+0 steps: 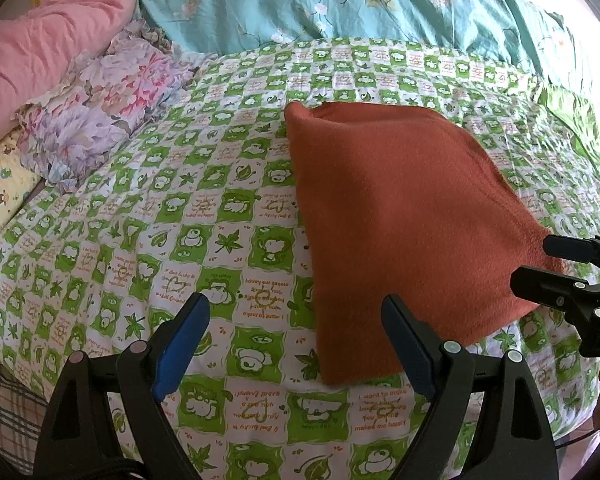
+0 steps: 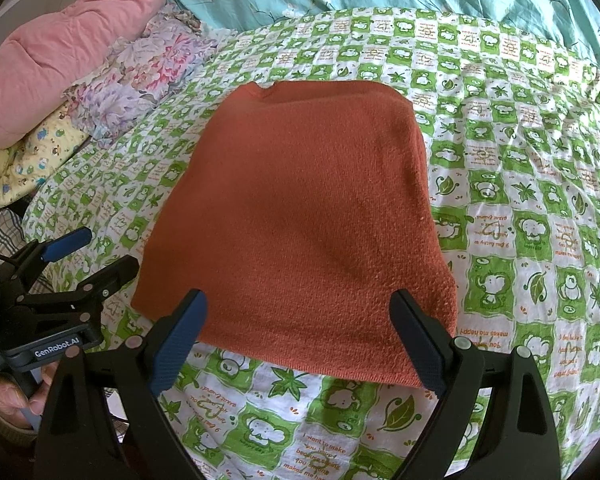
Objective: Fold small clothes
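My left gripper [image 1: 296,344] and right gripper [image 2: 298,340] both stand wide and empty over the folded rust-orange knit garment [image 2: 300,216], which lies flat on the green-checked bedsheet [image 2: 520,208]; it looks soft, light and limp, so I would pinch through all layers at a near corner. My right view shows its whole outline and the near hem between my fingers; my left view shows it off to the right, its far corner hidden by my right gripper's fingers.

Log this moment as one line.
cloth: folded, flat on bed | left gripper: open, empty | right gripper: open, empty
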